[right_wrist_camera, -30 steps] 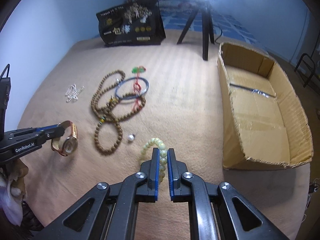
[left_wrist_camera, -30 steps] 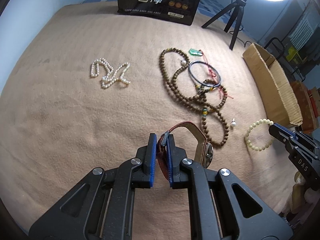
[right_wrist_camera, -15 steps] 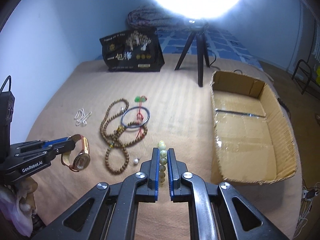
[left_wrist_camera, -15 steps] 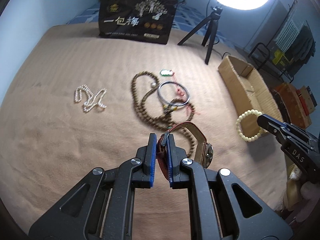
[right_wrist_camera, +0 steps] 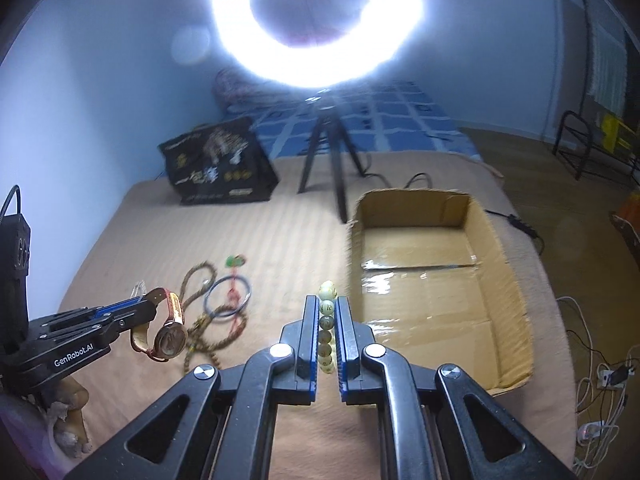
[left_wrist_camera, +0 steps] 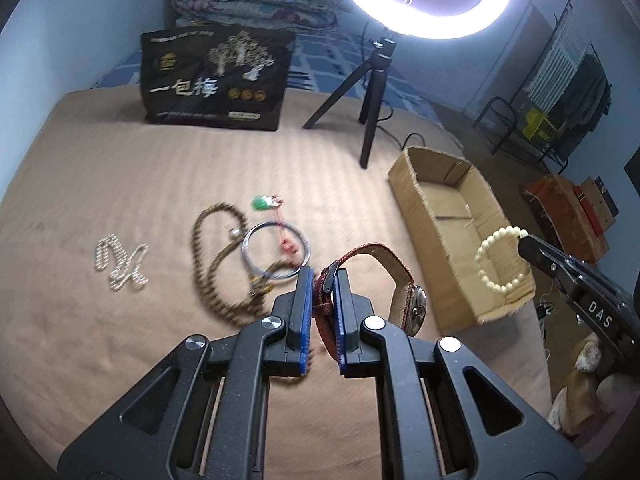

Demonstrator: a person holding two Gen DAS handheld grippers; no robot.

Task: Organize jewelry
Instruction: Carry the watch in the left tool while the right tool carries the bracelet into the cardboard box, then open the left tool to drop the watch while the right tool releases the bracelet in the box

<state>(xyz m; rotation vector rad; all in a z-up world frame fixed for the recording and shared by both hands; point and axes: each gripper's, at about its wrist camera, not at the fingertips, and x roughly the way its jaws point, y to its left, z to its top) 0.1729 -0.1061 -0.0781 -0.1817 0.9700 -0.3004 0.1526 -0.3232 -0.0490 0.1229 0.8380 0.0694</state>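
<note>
My left gripper (left_wrist_camera: 323, 280) was clamped on the red strap of a wristwatch (left_wrist_camera: 394, 276), whose round face hung just to the right of my blue pads, clear of the tan blanket (left_wrist_camera: 120, 168). My right gripper (right_wrist_camera: 329, 312) was shut on a pale-yellow bead bracelet (right_wrist_camera: 327, 322) — the beads stood in a row between the pads, the top one poking past the tips. From the left camera that bracelet (left_wrist_camera: 502, 260) dangled as a loop in front of the open cardboard box (left_wrist_camera: 404, 184), and the right tool's side read "DAS". From the right camera the left tool's body read "GenRobot.AI".

On the blanket lay a long brown bead necklace (left_wrist_camera: 208, 268), a blue bangle (left_wrist_camera: 276, 252) overlapping it, a green pendant (left_wrist_camera: 262, 203) on red cord, and a pearl strand (left_wrist_camera: 120, 264) well apart to the left. Behind them stood a black bag (left_wrist_camera: 216, 80) printed with "一包梅" in large characters — its smaller print was too fine to read — beside a tripod (left_wrist_camera: 368, 92) under a ring light (left_wrist_camera: 420, 0).
</note>
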